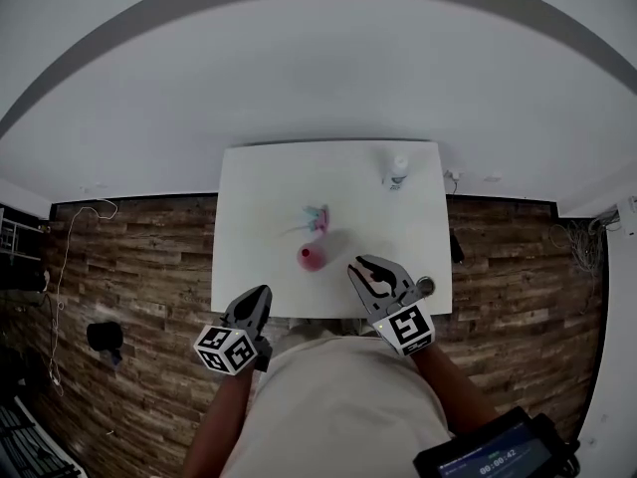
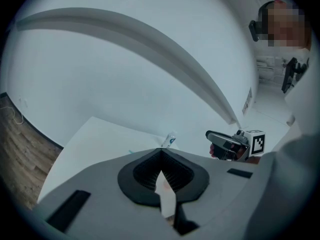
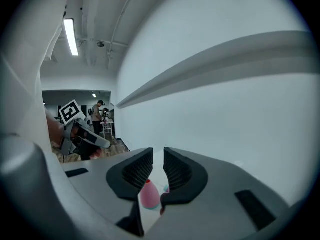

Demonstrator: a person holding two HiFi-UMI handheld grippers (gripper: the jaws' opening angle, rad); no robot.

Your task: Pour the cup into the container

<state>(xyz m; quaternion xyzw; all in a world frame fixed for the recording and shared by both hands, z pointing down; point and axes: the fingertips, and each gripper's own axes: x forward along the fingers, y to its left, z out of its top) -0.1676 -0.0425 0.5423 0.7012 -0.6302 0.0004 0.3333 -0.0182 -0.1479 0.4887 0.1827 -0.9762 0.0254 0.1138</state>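
Biggest worry from where I'm standing: the right gripper (image 1: 363,264) has its jaws pinched down to a thin slit with nothing in them. It sits low at the table's near edge, lower right of centre in the head view. If it goes at the pink cup (image 1: 312,257) like that, I'd guess it just shoves the cup over instead of going around it. The cup looks small and light, so a nudge could spill it across the white table (image 1: 259,197).

Second worry: a teal and pink thing (image 1: 317,217) stands just behind the cup, up-frame of it. A sloppy grab or swing could easily clip it.

The left gripper (image 1: 257,295) is closed tip to tip on nothing, bottom left of centre, off the table's near edge. So nothing's there to steady anything.

Containers: the cup is upright near the middle of the table, apart from both grippers. Can't tell what's in it, or if anything is. The teal and pink thing is too blurry to say whether it's the target. There's a clear bottle (image 1: 398,172) at the table's far right corner and a small round thing (image 1: 426,286) beside the right gripper. Contents unreadable for both.
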